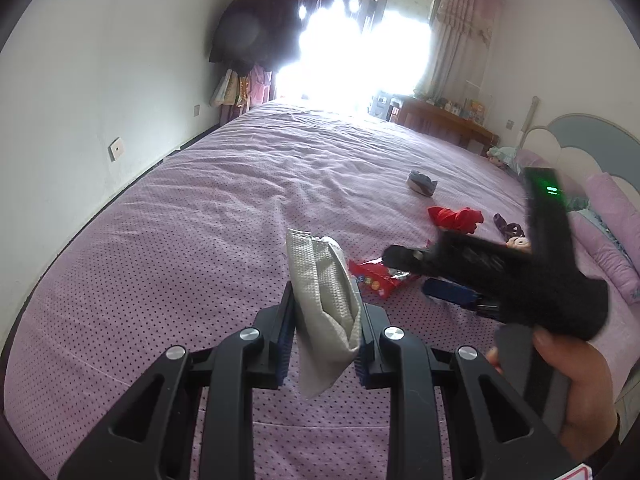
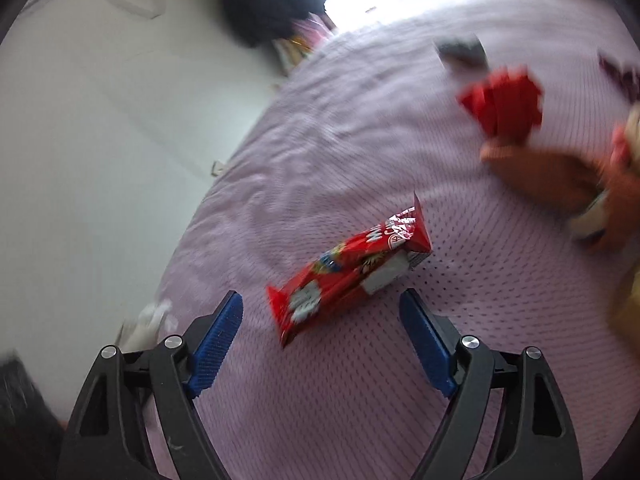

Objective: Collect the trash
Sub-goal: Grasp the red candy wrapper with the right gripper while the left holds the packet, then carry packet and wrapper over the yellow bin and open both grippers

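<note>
The red snack wrapper (image 2: 349, 276) lies flat on the purple bedspread (image 2: 360, 128), just ahead of the right gripper (image 2: 321, 316) and between its wide-apart blue pads (image 2: 216, 344), while the left gripper (image 1: 326, 312) is clamped on a crumpled grey tissue (image 1: 324, 300) above the bedspread.

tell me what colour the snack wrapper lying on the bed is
Mostly red, with white patches and small multicoloured print. The snack wrapper shows best in the right wrist view.
</note>
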Demonstrator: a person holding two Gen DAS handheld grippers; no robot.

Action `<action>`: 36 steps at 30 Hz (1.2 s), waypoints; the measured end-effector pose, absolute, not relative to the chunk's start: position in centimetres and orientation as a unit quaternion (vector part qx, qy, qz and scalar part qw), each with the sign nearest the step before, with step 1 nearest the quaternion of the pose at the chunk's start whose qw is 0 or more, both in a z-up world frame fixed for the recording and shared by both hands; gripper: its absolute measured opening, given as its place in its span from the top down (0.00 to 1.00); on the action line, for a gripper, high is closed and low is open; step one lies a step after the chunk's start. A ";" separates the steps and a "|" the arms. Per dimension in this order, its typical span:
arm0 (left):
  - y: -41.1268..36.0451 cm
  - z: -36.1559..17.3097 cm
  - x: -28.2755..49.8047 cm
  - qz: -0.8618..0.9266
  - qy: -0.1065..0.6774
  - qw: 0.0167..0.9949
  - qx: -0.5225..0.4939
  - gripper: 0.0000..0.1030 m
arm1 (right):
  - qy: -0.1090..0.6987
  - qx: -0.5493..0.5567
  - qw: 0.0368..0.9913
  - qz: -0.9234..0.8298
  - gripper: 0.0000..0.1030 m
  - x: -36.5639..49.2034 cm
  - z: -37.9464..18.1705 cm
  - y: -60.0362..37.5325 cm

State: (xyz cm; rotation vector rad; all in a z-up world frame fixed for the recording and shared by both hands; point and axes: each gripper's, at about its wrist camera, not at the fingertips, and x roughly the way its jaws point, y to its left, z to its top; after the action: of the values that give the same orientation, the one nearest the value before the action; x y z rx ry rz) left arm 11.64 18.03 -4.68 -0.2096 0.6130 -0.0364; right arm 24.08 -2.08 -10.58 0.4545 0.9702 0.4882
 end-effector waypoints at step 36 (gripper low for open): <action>-5.4 -3.7 5.5 -0.279 0.329 0.901 -0.041 0.75 | 0.294 0.098 0.933 0.185 0.65 1.3 -3.2 -27.5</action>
State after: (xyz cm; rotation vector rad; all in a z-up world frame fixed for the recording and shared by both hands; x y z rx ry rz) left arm 5.49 -5.44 -3.66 -0.0858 0.6800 -0.5773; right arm 1.28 -27.46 -3.22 0.1995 0.6021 0.3781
